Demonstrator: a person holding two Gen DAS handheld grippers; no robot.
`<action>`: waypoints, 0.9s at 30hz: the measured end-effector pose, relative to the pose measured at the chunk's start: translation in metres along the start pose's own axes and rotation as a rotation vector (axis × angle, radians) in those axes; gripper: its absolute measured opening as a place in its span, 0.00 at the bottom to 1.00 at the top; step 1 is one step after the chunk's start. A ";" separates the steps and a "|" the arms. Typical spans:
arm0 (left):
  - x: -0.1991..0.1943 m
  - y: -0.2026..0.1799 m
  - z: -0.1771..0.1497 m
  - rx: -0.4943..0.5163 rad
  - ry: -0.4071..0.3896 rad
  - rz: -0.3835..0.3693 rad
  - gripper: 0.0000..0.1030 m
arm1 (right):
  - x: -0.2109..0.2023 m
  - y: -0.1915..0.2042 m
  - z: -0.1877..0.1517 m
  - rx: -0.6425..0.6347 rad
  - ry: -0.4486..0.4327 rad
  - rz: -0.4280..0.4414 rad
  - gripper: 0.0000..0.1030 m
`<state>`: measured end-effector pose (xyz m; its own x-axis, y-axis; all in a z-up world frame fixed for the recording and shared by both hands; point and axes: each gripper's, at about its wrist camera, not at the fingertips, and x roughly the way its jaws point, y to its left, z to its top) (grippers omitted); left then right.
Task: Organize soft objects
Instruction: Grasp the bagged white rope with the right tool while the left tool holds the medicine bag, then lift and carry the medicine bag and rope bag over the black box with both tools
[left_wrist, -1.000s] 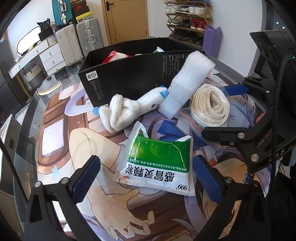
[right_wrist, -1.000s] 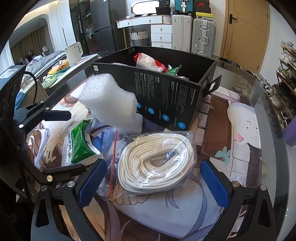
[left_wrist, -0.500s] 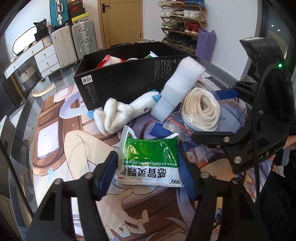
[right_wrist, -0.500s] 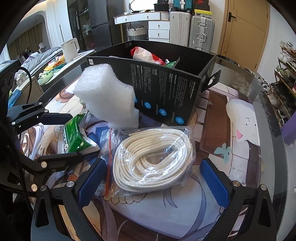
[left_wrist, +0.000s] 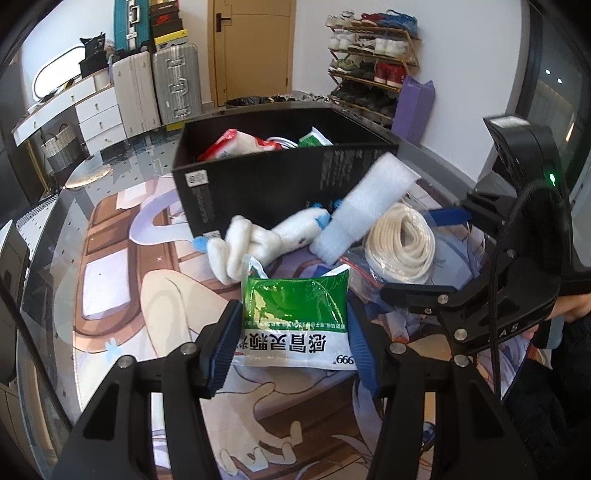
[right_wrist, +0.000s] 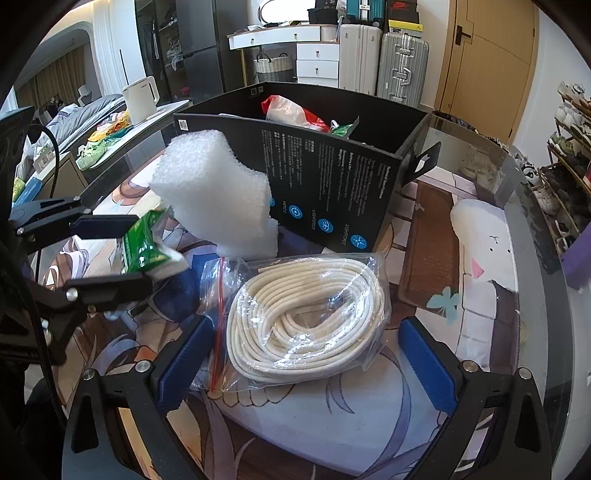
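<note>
A green-and-white medicine pouch sits between the blue pads of my left gripper. The jaws are closing and both pads press its sides. In the right wrist view the pouch looks squeezed and tilted up off the mat. My right gripper stands over a clear zip bag of coiled white rope. Its jaws are closing, and the right pad is still apart from the bag. A white foam block leans on the black box, and a white plush toy lies in front of the box.
The black box holds a red-and-white packet and a green one. A printed mat covers the glass table, whose edge curves round on the right. Suitcases, a shoe rack and a white kettle stand beyond.
My left gripper's jaws have come in from wide apart onto the green pouch, whose end has risen and crumpled. The right gripper's jaws have narrowed slightly around the rope bag.
</note>
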<state>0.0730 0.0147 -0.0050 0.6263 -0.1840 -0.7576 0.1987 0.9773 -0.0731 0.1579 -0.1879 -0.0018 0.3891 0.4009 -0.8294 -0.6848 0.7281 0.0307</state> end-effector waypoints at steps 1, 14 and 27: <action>0.000 0.002 0.001 -0.006 -0.003 0.002 0.53 | -0.001 0.001 0.000 -0.004 -0.003 0.003 0.90; -0.007 0.009 0.006 -0.022 -0.034 0.005 0.53 | -0.015 0.009 -0.008 -0.094 -0.011 0.038 0.61; -0.016 0.015 0.005 -0.053 -0.067 0.011 0.53 | -0.030 0.010 -0.007 -0.110 -0.037 0.075 0.56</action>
<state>0.0698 0.0316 0.0092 0.6773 -0.1781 -0.7138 0.1521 0.9832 -0.1009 0.1350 -0.1970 0.0197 0.3550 0.4734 -0.8061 -0.7754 0.6309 0.0291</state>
